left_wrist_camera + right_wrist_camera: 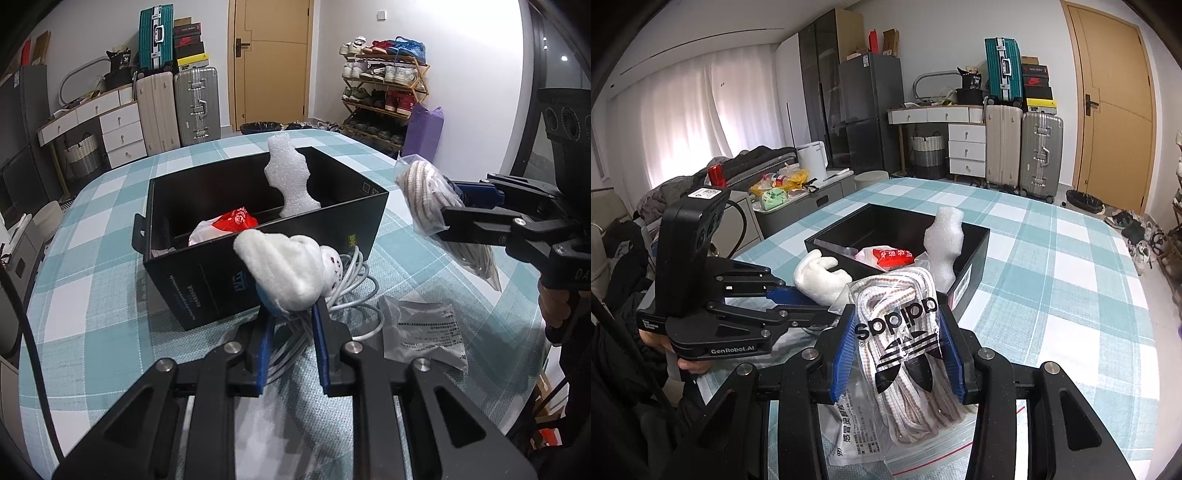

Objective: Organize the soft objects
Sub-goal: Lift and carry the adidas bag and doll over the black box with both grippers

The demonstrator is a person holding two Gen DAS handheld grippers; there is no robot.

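Plush toy (284, 269) pinched in left tool (291, 325), bagged shoelaces (905, 343) clamped in right tool (897, 354), both raised beside black box (221, 280) mid-tabletop (92, 288); slippery bag may slide free, missing box.

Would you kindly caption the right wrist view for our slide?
Right gripper holds a bagged shoelace bundle near the black box; left gripper carries a white plush.

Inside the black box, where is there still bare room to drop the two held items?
The black box is bare at its far end, behind the foam piece and the red-and-white packet. The near end is crowded. On the table, the cable coil and printed pouch fill the near side.
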